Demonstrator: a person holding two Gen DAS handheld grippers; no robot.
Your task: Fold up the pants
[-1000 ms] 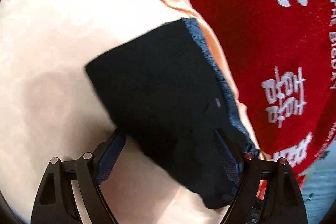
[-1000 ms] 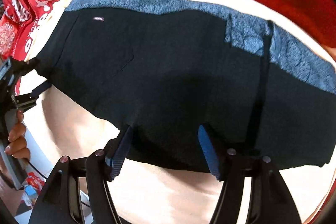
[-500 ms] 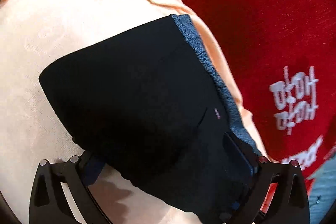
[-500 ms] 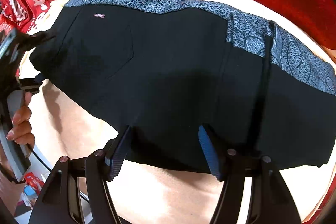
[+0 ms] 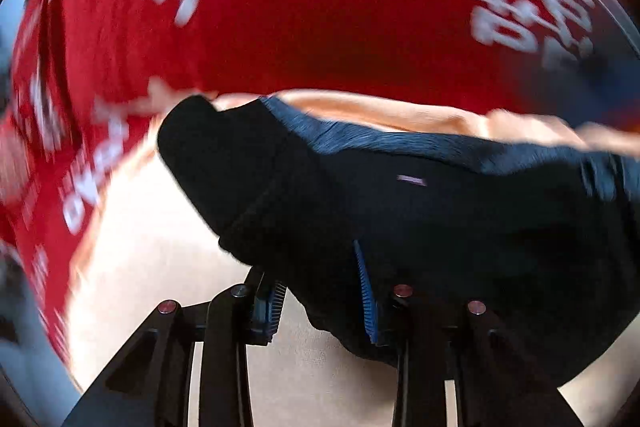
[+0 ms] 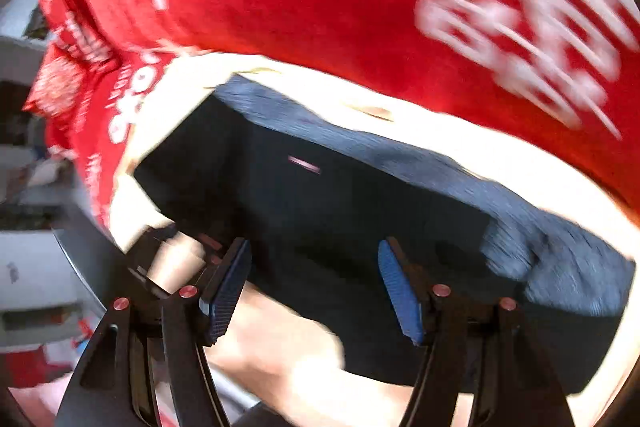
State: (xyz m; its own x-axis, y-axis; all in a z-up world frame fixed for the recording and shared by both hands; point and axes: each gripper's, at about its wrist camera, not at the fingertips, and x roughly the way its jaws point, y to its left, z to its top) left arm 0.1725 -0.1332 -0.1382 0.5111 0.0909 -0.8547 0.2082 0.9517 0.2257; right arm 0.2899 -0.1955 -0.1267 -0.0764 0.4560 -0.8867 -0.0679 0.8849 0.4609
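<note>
Left tongs [image 5: 320, 291]: apart, pants edge between the pads, not clamped.
Right tongs [image 6: 316, 287]: apart, pads straddling the pants' near edge.
Pants [image 5: 440, 219]: black, grey waistband on the far side; a folded bundle on the peach cloth [image 5: 160, 247].
Red blanket [image 5: 340, 7]: beyond the pants.
Progress: fold looks largely done; final tidy left, judging by the compact shape.

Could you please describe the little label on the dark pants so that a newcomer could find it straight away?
Start at the red blanket with white lettering, then the peach cloth lying on it. On that cloth lie the black pants with a grey-blue waistband. Just below the band sits the label, a small pale bar, the only light mark on the black fabric.
</note>
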